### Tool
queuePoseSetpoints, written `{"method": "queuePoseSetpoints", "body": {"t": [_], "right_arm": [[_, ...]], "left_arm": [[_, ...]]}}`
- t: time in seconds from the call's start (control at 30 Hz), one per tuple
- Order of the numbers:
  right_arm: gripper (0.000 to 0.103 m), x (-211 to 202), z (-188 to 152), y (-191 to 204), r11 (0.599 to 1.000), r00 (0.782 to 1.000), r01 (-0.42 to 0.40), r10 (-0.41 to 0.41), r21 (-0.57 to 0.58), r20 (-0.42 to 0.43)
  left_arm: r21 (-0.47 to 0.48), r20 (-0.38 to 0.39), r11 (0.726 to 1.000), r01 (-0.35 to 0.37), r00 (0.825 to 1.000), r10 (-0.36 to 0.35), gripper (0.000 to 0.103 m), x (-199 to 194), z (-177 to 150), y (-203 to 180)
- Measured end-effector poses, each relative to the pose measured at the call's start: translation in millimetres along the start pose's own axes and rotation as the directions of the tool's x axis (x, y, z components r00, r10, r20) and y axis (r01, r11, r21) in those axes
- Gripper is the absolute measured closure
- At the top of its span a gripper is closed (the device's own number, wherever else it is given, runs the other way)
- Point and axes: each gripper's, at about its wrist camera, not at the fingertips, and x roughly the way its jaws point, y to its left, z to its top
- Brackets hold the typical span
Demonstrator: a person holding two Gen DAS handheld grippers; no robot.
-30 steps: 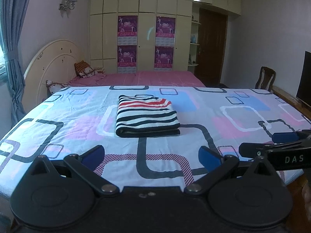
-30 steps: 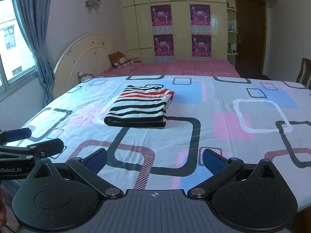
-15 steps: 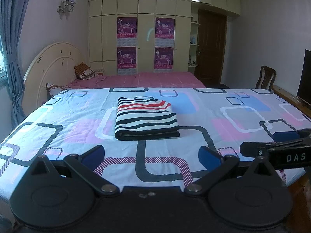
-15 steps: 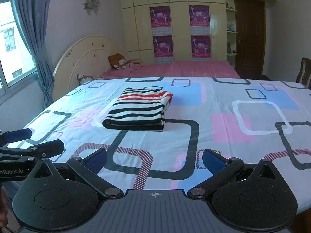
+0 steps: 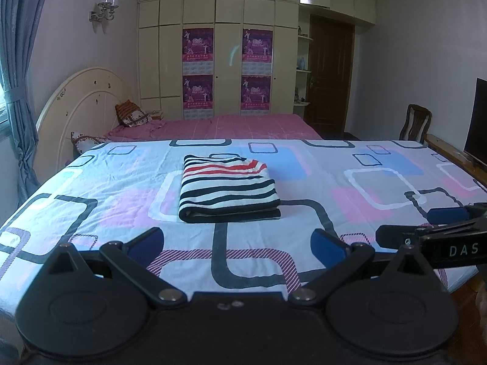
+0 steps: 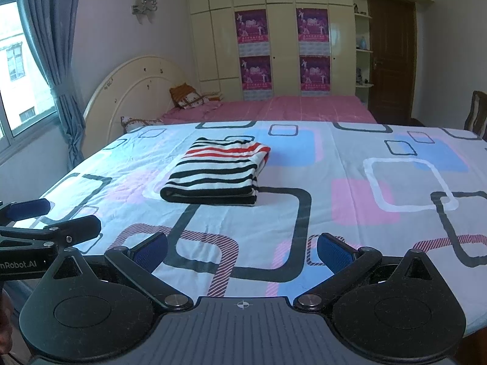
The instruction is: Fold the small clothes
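Note:
A small striped garment [image 5: 228,190], black, white and red, lies folded into a neat rectangle on the patterned sheet; it also shows in the right wrist view [image 6: 216,172]. My left gripper [image 5: 236,245] is open and empty, held back near the front edge of the bed, well short of the garment. My right gripper [image 6: 242,251] is open and empty too, at the front edge and to the right of the left one. Each gripper's fingers show at the side of the other's view.
The bed sheet [image 5: 365,188] with square patterns covers a wide flat surface. Behind it are a pink bed [image 5: 237,124], a cream headboard [image 5: 79,106] and wardrobes. A wooden chair [image 5: 415,121] and a dark screen [image 5: 476,121] stand at the right. A curtained window [image 6: 27,70] is at the left.
Both grippers have drawn back slightly and tilted up; the folded garment sits a little lower in both views. The garment itself has not moved.

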Motion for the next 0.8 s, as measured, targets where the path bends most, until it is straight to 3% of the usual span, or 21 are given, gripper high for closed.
{"method": "queuePoseSetpoints", "body": {"t": [0.8], "right_arm": [[0.000, 5.6, 4.9, -0.1, 1.000, 1.000, -0.006, 0.006, -0.013, -0.003]], "left_arm": [[0.001, 0.004, 1.000, 0.004, 1.000, -0.004, 0.000, 1.3, 3.2, 3.5]]}}
